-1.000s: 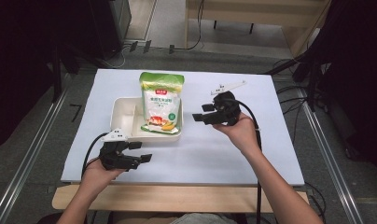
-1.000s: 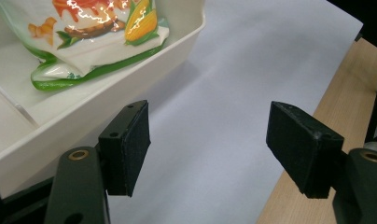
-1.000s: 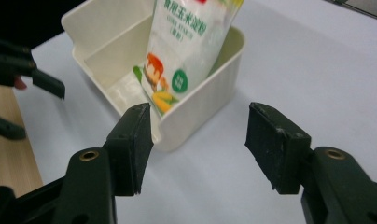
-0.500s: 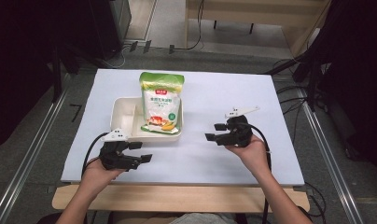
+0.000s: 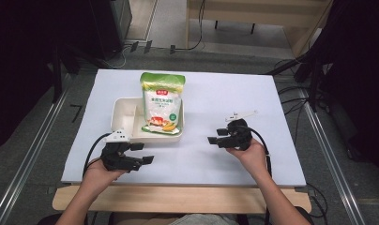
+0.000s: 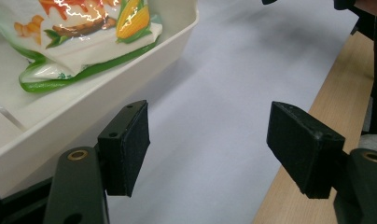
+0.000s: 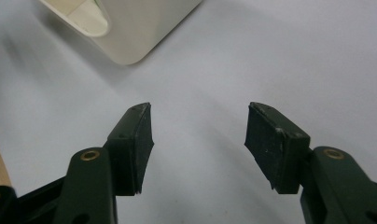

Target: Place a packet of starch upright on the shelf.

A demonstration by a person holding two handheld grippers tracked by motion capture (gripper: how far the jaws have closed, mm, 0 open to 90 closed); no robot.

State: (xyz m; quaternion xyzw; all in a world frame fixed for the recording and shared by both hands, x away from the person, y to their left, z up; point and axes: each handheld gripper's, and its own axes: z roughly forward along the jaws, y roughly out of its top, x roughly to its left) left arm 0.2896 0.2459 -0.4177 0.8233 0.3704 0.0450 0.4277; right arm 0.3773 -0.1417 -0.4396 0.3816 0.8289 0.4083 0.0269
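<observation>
Pouch of food (image 5: 162, 104), green-trimmed with corn printed on the front, leans in the cream tray (image 5: 123, 108) just left of centre in the high view; its lower edge rests inside the tray, its top stands past the far rim. Exact contents unreadable at this size, possibly flour or a mix.

Left gripper (image 5: 140, 152) sits low at lower left, beside the tray's near corner, jaws wide apart, nothing between them; its own view shows the tray wall (image 6: 107, 88) at left and bare white surface (image 6: 214, 116) ahead.

Right gripper (image 5: 215, 137) at lower right of centre, apart from the tray, jaws parted and empty over the surface.

Judgement: placing step looks finished, both hands parked clear. If more follows, either gripper must reach back toward the tray.
</observation>
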